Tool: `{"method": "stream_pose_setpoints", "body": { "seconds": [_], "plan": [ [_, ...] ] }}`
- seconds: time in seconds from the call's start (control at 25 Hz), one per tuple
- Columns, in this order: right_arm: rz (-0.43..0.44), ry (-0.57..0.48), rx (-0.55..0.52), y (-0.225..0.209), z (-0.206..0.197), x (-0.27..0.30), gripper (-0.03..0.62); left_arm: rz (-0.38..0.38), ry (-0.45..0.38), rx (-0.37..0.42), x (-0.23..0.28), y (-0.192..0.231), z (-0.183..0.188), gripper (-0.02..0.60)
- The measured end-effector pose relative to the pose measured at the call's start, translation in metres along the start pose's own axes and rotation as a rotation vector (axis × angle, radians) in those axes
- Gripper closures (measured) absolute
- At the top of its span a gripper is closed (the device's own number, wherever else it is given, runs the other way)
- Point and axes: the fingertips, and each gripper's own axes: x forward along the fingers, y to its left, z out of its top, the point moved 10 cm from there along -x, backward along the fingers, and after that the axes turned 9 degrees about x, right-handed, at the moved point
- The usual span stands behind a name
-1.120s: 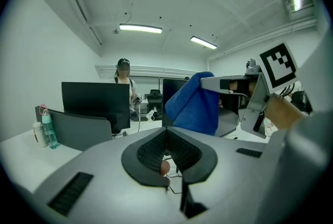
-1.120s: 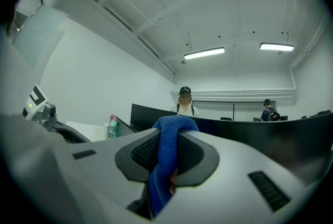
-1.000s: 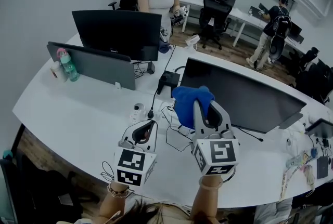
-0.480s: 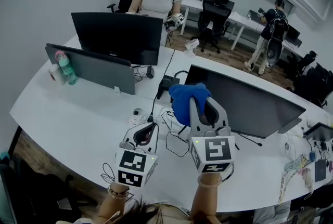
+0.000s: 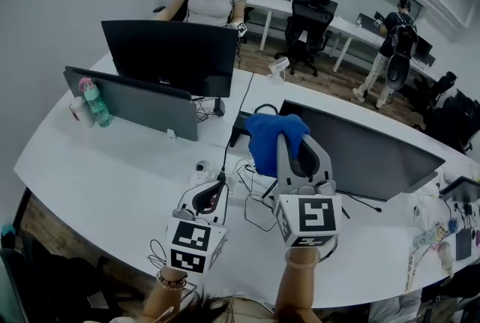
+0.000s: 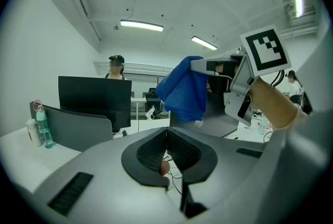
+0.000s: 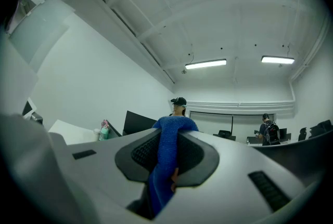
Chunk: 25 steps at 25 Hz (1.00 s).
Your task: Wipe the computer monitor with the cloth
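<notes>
Jaws of my right gripper (image 5: 298, 140) are clamping the blue cloth (image 5: 271, 140) at the monitor's (image 5: 367, 153) left edge, my left gripper's (image 5: 209, 197) are resting together, empty, before the monitor; I'm fearing hard jaw tips scraping the screen if the cloth bunches aside.

Right tongs (image 7: 170, 135) clamped on a blue cloth (image 7: 165, 161)

The two dark ribbed jaws press against the cloth from both sides; it rises in a rounded fold above their tips and hangs down in a strip toward the camera. Beyond, a person in a dark cap (image 7: 178, 105) stands behind a dark monitor (image 7: 137, 123), with a green bottle (image 7: 105, 131) on the white counter (image 7: 67, 132) at left. At far right stands another person with a backpack (image 7: 269, 132). Two strip lights (image 7: 205, 64) glow on the white ceiling.
</notes>
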Motion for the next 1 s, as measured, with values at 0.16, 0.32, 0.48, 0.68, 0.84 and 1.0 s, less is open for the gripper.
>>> {"method": "stream_pose_setpoints", "body": {
  "seconds": [0.16,0.32,0.48,0.68,0.84,1.0],
  "plan": [
    [-0.021,-0.029,0.021,0.002,0.002,0.006,0.53,-0.013,0.002,-0.01,0.003,0.006,-0.004,0.572],
    [-0.053,-0.059,0.022,0.005,0.005,0.011,0.53,-0.031,0.006,-0.017,0.005,0.012,-0.007,0.572],
    [-0.068,-0.088,0.014,0.005,0.007,0.017,0.53,-0.047,0.012,-0.019,0.01,0.015,-0.011,0.572],
    [-0.104,-0.103,0.034,0.0,0.01,0.022,0.53,-0.056,0.011,-0.023,0.012,0.017,-0.01,0.572],
    [-0.11,-0.105,0.038,-0.005,0.011,0.026,0.53,-0.052,0.014,-0.027,0.013,0.017,-0.011,0.572],
    [-0.101,-0.111,0.038,-0.007,0.01,0.029,0.53,-0.042,0.021,-0.028,0.015,0.017,-0.013,0.572]
  ]
}}
